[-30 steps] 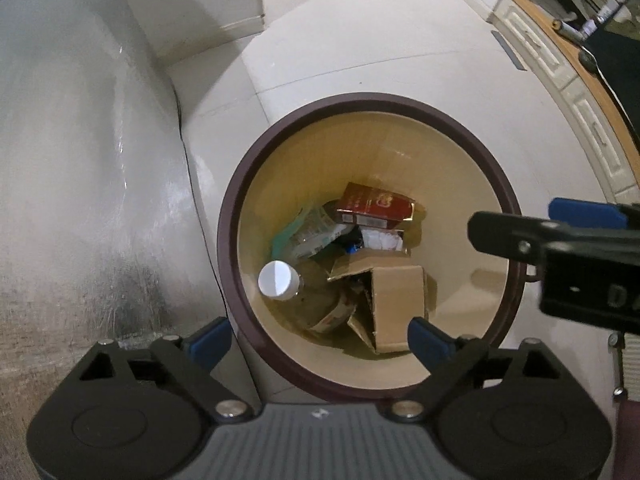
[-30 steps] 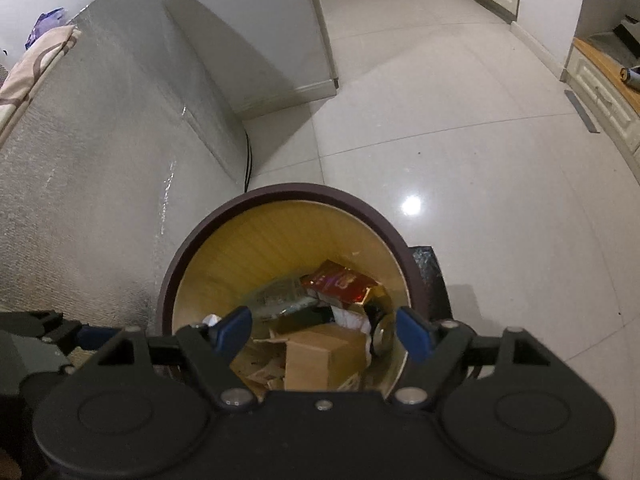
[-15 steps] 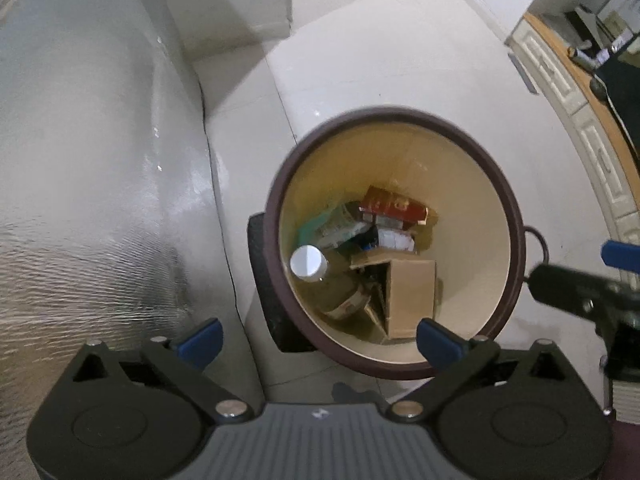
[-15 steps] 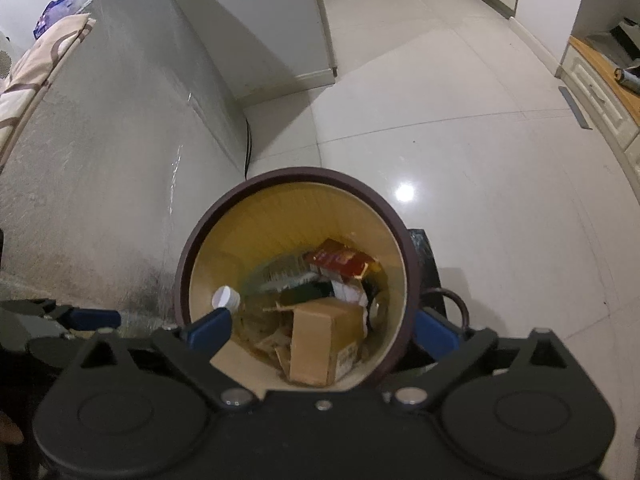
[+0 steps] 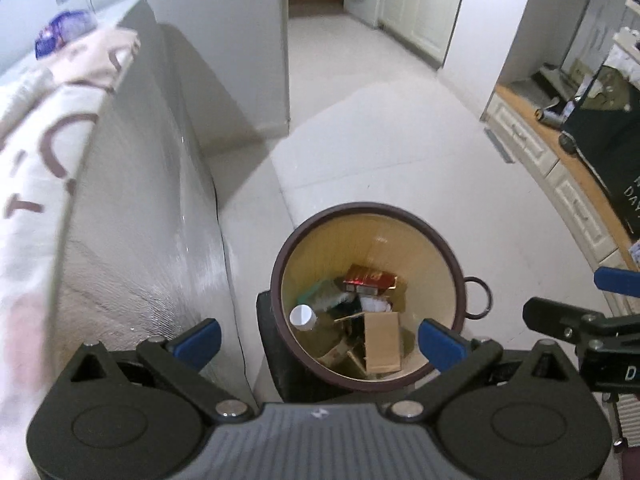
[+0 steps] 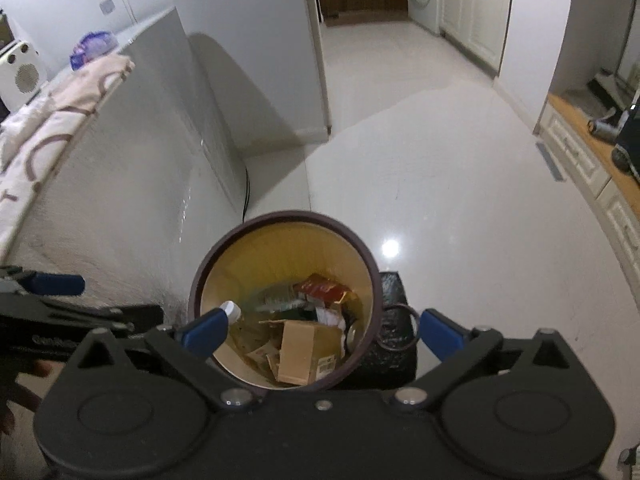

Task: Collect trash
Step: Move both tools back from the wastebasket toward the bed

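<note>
Now up above the round bin point(image 5: 456, 264), both grippers clear of the rim. Left gripper point(image 5: 318, 336): jaws just spread to their widest, nothing between them. Right gripper point(image 6: 320, 330): same story, jaws just opened to full, empty-handed. Down inside, a cardboard box point(image 5: 382, 342) at six o'clock, a red packet point(image 5: 370, 280) at twelve, a white-capped bottle point(image 5: 302, 316) at nine. Bin parked on the floor point(image 6: 440, 184) just beside the grey cabinet point(image 5: 140, 216), probably for easy dropping.
</note>
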Motion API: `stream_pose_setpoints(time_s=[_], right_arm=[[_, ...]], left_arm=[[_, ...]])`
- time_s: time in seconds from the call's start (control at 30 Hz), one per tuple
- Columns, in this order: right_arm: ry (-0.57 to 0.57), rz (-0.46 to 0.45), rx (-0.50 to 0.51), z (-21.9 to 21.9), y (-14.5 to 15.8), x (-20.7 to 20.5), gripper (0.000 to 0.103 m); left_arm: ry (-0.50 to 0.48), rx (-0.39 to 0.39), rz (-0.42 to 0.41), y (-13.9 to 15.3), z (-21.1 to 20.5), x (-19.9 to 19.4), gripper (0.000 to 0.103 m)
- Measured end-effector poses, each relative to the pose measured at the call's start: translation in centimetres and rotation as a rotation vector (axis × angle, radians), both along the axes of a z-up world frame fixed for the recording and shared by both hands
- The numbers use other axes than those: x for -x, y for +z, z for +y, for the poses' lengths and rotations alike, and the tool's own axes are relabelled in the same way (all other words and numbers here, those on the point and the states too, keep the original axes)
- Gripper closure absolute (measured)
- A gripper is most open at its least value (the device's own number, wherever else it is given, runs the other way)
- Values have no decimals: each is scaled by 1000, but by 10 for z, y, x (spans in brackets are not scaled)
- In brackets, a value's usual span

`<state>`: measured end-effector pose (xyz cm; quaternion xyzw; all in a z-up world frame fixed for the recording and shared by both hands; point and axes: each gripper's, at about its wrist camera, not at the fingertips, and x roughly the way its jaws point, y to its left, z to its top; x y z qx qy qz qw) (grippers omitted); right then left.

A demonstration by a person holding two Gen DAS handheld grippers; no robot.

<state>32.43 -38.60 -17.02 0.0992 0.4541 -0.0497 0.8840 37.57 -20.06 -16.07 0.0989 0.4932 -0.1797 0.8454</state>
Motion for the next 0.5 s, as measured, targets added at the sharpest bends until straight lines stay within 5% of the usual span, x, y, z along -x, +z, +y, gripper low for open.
stream_pose_setpoints(time_s=[0.5], right_arm=[[7, -175, 59, 15, 54, 104, 0]], left_arm=[[74, 116, -141, 46, 40, 98, 0]])
